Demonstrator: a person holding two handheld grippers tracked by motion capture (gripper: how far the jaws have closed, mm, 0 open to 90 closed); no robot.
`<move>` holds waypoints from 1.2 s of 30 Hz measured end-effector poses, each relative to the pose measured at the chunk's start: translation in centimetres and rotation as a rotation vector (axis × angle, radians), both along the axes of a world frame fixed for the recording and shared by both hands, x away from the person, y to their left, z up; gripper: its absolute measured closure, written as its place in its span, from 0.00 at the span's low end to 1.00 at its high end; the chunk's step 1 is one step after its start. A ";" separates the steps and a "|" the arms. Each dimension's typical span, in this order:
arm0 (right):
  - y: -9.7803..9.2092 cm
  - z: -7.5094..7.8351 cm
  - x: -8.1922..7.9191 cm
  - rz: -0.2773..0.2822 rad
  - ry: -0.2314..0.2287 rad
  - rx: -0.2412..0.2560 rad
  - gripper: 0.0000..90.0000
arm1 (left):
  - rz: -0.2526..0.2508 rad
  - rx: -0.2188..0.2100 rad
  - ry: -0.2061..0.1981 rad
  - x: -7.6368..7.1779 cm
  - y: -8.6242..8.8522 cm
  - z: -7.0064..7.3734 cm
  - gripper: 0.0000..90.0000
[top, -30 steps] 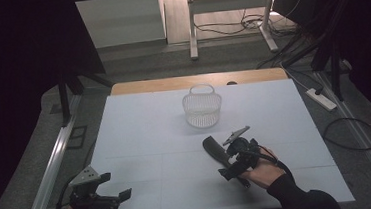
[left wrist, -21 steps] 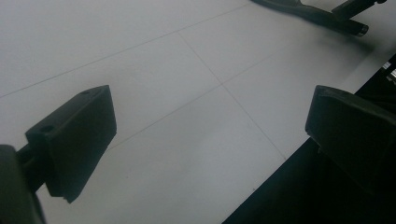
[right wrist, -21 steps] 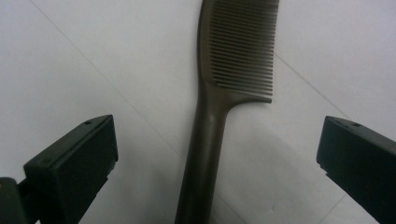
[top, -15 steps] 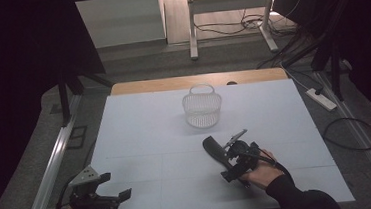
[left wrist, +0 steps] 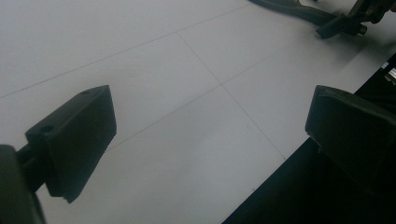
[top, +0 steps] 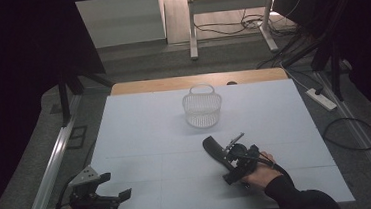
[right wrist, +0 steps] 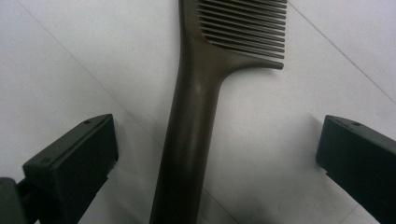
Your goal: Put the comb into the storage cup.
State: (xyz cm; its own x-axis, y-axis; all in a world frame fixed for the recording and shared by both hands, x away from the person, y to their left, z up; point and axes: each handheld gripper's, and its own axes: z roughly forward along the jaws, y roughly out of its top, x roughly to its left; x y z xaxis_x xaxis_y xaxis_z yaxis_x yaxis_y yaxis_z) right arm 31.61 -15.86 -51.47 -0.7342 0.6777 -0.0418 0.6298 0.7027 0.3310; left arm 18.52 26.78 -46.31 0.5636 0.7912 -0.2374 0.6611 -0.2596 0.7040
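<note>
The white worktop [top: 141,138] carries a pale wire basket [top: 202,106], which stands upright near the far middle, well apart from both grippers. A dark comb [right wrist: 201,107] lies flat on the worktop nearer the person, right of centre, below the basket in the high view. The right gripper [top: 234,162], held in a hand [top: 260,175] with a dark sleeve, sits at the comb's handle end. In the right gripper view its jaws are spread wide, one on each side of the handle, neither touching it; the teeth point away to the right. The left gripper [top: 111,191] is at the near left corner of the worktop, its jaws spread and holding nothing.
</note>
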 end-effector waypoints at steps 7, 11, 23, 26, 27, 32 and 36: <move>0.0 0.0 0.0 -0.006 0.004 -0.003 0.00 | 0.000 0.001 0.000 0.0 0.0 0.0 0.03; 0.1 0.1 0.0 -0.016 0.010 -0.005 0.01 | 0.000 0.001 0.000 0.0 0.0 0.0 0.03; -0.3 1.4 -0.1 0.021 0.016 0.000 0.55 | -0.001 0.001 0.000 0.0 0.0 0.0 0.03; -0.5 1.6 0.1 0.024 0.026 -0.001 0.71 | -0.002 0.001 0.000 0.0 0.0 0.0 0.03; -0.5 1.7 0.2 0.025 0.030 -0.003 0.77 | -0.001 0.001 0.000 0.0 0.0 0.0 0.03; -0.6 1.8 0.5 0.021 0.054 -0.003 0.80 | -0.002 0.001 -0.001 0.0 0.0 0.0 0.03; -0.5 1.8 0.4 0.029 0.045 -0.008 0.80 | -0.001 0.001 0.000 0.0 0.0 0.0 0.03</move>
State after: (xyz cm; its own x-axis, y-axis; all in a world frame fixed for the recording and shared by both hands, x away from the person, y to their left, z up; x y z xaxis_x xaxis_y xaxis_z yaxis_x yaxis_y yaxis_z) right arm 31.97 -16.40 -49.71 -0.7548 0.6558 -0.0138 0.6231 0.7235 0.2971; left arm 18.53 26.75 -46.31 0.5647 0.7906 -0.2366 0.6605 -0.2611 0.7040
